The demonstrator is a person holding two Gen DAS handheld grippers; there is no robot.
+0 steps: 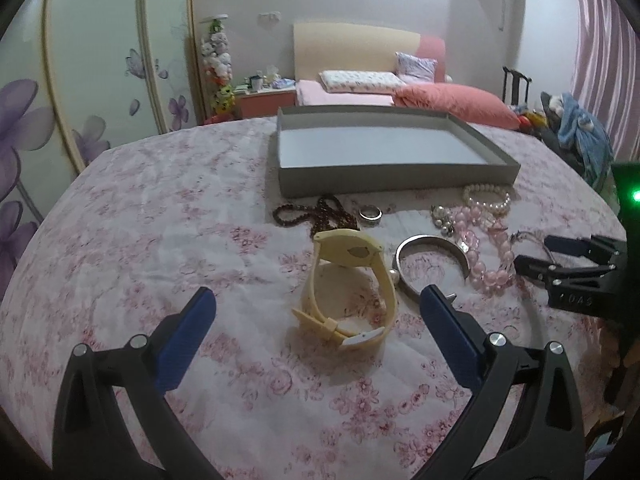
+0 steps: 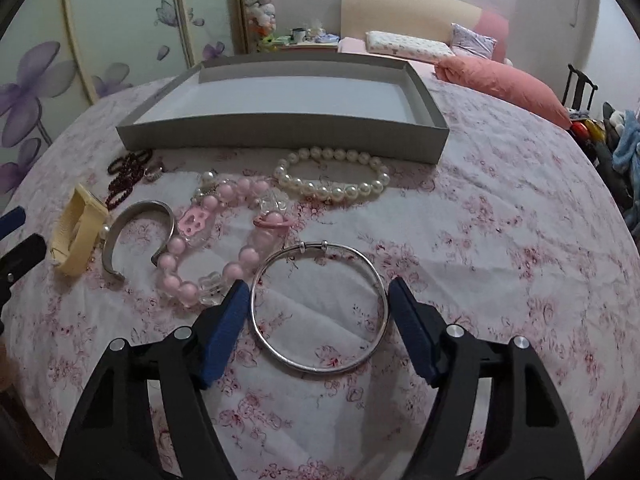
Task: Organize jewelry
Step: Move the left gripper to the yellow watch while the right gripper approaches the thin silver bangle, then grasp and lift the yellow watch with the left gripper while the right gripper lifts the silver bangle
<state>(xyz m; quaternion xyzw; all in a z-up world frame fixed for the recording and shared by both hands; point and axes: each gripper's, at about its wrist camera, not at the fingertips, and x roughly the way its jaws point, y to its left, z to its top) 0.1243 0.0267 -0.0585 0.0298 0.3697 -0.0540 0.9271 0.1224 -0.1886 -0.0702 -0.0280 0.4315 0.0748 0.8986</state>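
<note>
In the right wrist view a thin silver bangle (image 2: 320, 367) lies flat on the floral cover. My right gripper (image 2: 318, 294) is open around it, each blue pad a sliver away from its rim. A cream watch (image 1: 348, 250) stands on its strap between the wide-open fingers of my left gripper (image 1: 316, 304), touching neither. Behind them lie a pearl bracelet (image 2: 332, 194), a pink bead bracelet (image 2: 176, 246), a silver cuff (image 2: 108, 248), a dark bead string (image 1: 320, 212) and a small ring (image 1: 370, 213). The shallow grey box (image 2: 280, 136) beyond them is empty.
The floral cover (image 1: 160, 208) drops off at its left and far edges. A bed with a pink pillow (image 1: 452, 100) stands behind the box, a dark chair (image 1: 516, 84) and piled clothes at the right. The right gripper (image 1: 532, 251) shows in the left wrist view.
</note>
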